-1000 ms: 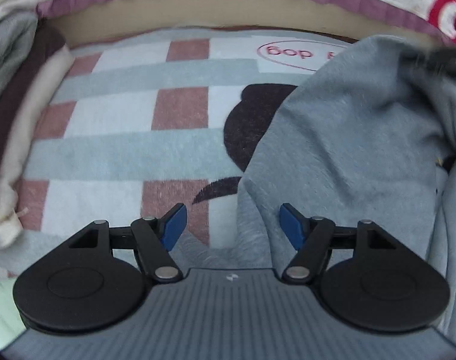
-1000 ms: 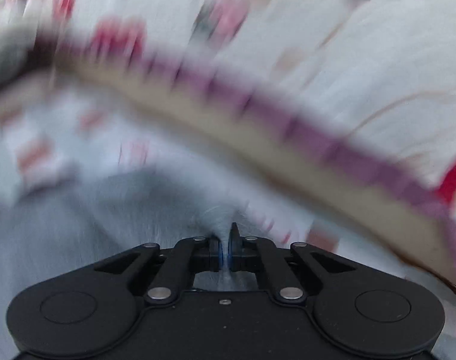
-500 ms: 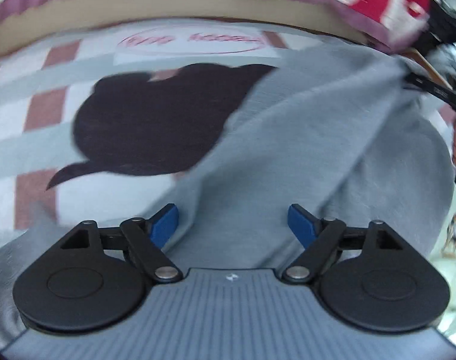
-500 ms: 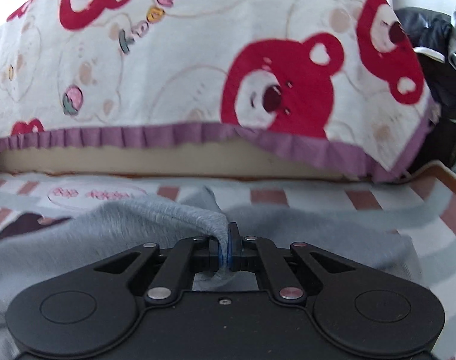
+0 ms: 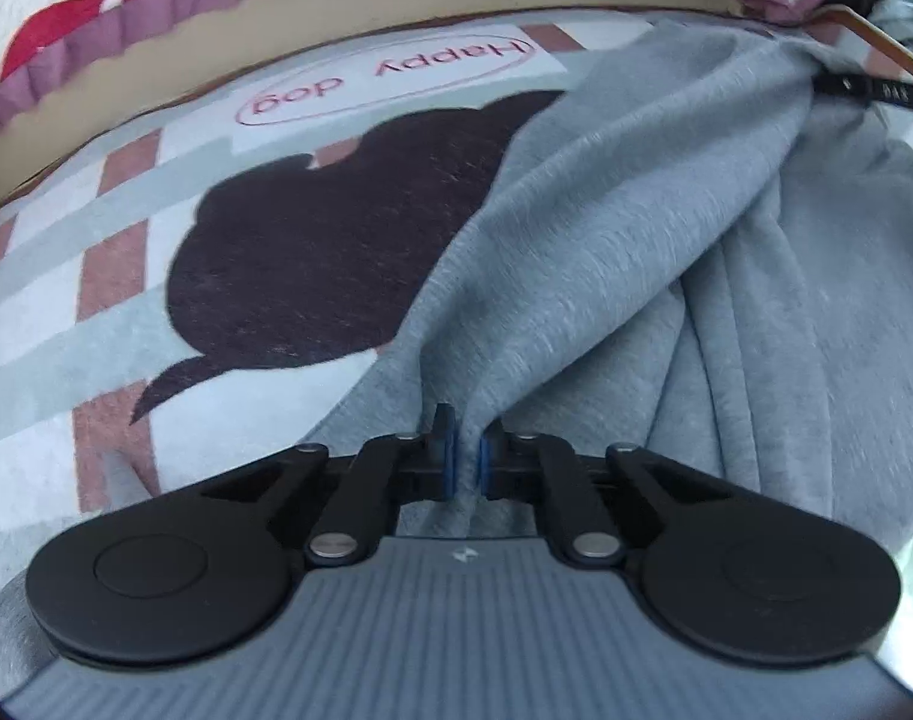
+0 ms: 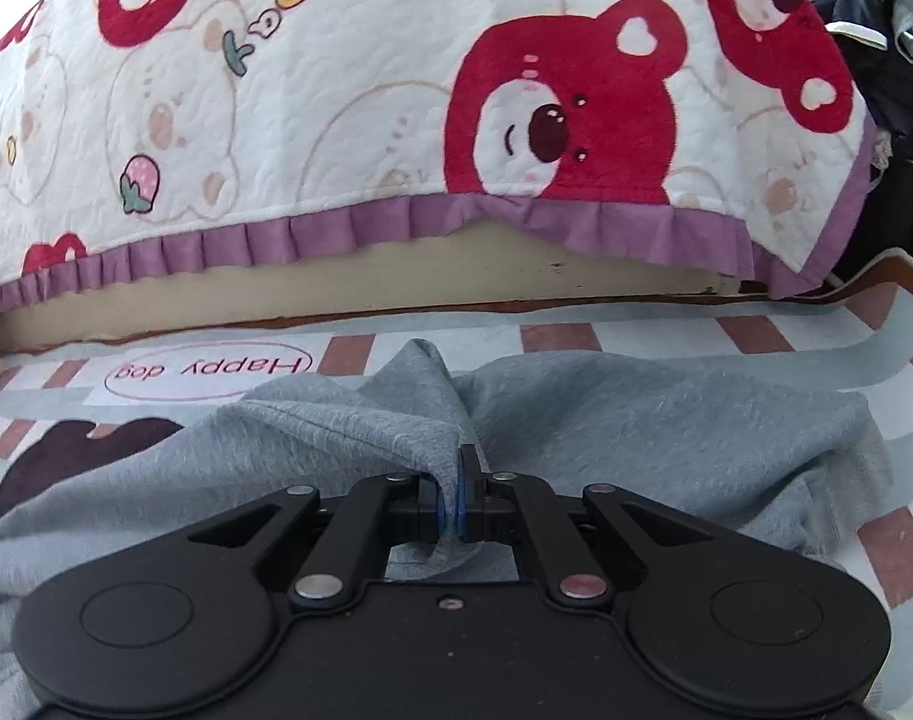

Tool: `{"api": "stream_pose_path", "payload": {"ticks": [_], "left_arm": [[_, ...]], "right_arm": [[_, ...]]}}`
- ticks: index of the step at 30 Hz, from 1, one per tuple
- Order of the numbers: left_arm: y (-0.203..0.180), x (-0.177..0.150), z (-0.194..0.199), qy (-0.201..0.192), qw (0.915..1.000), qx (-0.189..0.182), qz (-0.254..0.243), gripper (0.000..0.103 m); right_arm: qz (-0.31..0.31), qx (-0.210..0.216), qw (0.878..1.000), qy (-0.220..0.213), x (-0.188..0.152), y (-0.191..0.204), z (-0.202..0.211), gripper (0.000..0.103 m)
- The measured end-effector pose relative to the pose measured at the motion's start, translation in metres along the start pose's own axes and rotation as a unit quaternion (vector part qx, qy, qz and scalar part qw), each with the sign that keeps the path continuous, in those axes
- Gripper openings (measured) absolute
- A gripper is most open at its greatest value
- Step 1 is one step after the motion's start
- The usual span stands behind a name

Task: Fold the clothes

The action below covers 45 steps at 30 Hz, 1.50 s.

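The rug (image 5: 120, 312) carries one legible marking: the words "Happy dog" (image 5: 384, 81), printed in red script inside a thin red oval on a white panel. In the left wrist view the marking sits at 11 o'clock and reads upside down. In the right wrist view the same label (image 6: 207, 369) lies at 9 o'clock, again inverted (the last letter is partly blurred). The bear-print quilt (image 6: 360, 84) shows coloured letter shapes (image 6: 276, 6) at 11 o'clock; they cannot be read as a word.
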<state>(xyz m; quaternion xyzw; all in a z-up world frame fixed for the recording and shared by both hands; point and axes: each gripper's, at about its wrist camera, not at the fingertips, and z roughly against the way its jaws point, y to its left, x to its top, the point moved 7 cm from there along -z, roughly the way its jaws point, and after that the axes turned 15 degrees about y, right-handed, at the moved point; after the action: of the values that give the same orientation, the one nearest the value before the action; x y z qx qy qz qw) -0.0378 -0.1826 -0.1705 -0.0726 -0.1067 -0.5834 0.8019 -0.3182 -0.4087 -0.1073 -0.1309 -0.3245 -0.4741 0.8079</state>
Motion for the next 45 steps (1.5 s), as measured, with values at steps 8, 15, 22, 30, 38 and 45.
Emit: {"api": "stream_pose_path", "payload": {"ticks": [8, 15, 22, 30, 38, 45], "left_arm": [[0.029, 0.038, 0.065, -0.13, 0.9826, 0.128, 0.035, 0.004], [0.061, 0.076, 0.191, -0.347, 0.9168, 0.178, 0.083, 0.005], [0.06, 0.0, 0.097, -0.188, 0.9679, 0.148, 0.077, 0.01], [0.095, -0.085, 0.01, -0.068, 0.9743, 0.019, 0.214, 0.016], [0.099, -0.094, 0.018, -0.1, 0.9641, -0.005, 0.246, 0.02], [0.107, -0.113, 0.017, -0.118, 0.9548, -0.038, 0.27, 0.024]], "right_arm": [[-0.004, 0.046, 0.999, -0.014, 0.005, 0.012, 0.004, 0.004], [0.039, 0.111, 0.987, -0.11, 0.03, 0.047, 0.043, 0.004], [0.072, 0.062, 0.995, -0.035, -0.007, 0.038, 0.021, 0.005], [0.217, 0.069, 0.968, 0.102, -0.046, 0.079, 0.012, 0.02], [0.257, 0.262, 0.922, 0.123, -0.01, 0.175, 0.055, 0.062], [0.297, 0.082, 0.938, 0.157, 0.007, 0.247, 0.011, 0.062]]}}
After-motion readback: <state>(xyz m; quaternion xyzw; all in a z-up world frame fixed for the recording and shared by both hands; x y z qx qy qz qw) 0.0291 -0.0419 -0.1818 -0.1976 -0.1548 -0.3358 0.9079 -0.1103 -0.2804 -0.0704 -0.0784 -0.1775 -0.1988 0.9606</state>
